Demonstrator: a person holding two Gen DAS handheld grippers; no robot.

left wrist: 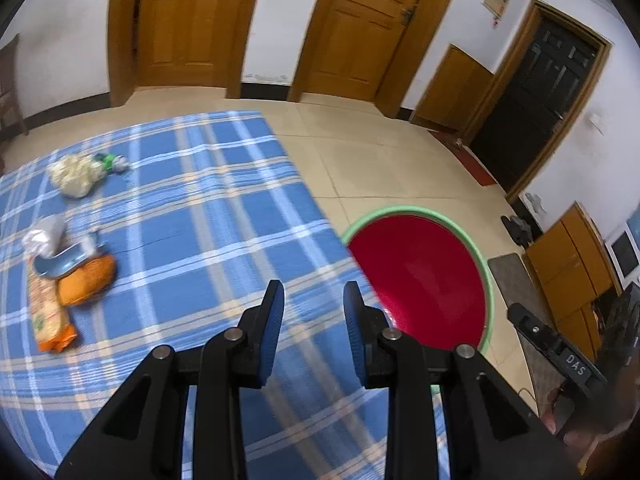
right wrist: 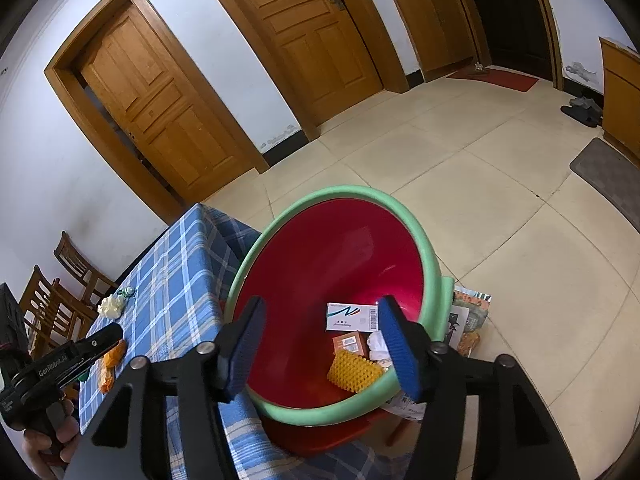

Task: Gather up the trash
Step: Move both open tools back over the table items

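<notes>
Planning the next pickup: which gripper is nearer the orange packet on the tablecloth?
Left. The left gripper hovers over the tablecloth beside the orange packet; the right gripper is over the red bin.

"das" on right tongs (left wrist: 576,370), "genrobot.ai" on left tongs (right wrist: 52,370).

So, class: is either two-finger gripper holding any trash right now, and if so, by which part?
Nothing is held. The left gripper is open above the blue checked tablecloth; the right gripper is open over the red bin with the green rim.

Blue plaid table (left wrist: 224,216) w/ crumpled tissue (left wrist: 74,174), orange wrappers (left wrist: 68,292), blue packet (left wrist: 60,260).
</notes>
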